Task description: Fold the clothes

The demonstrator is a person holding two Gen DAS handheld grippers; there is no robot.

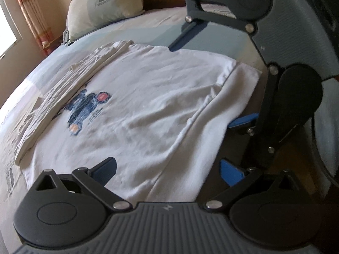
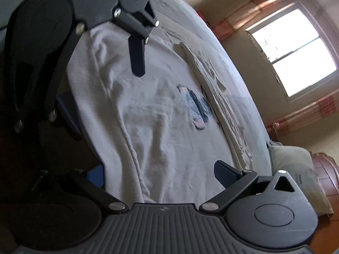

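both grippers gaped wide over the white t-shirt (image 1: 148, 97)
far side was folded; near edge needed pinching next

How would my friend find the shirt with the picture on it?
Look at the big bed with a pillow by the curtain. A white T-shirt lies spread on it. Only it has a dark blue figure printed on it; the striped cloth beside it doesn't.

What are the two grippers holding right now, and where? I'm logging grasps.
Nothing. The left gripper and right gripper both have wide open jaws straddling the near edge of the white shirt, without pinching it.
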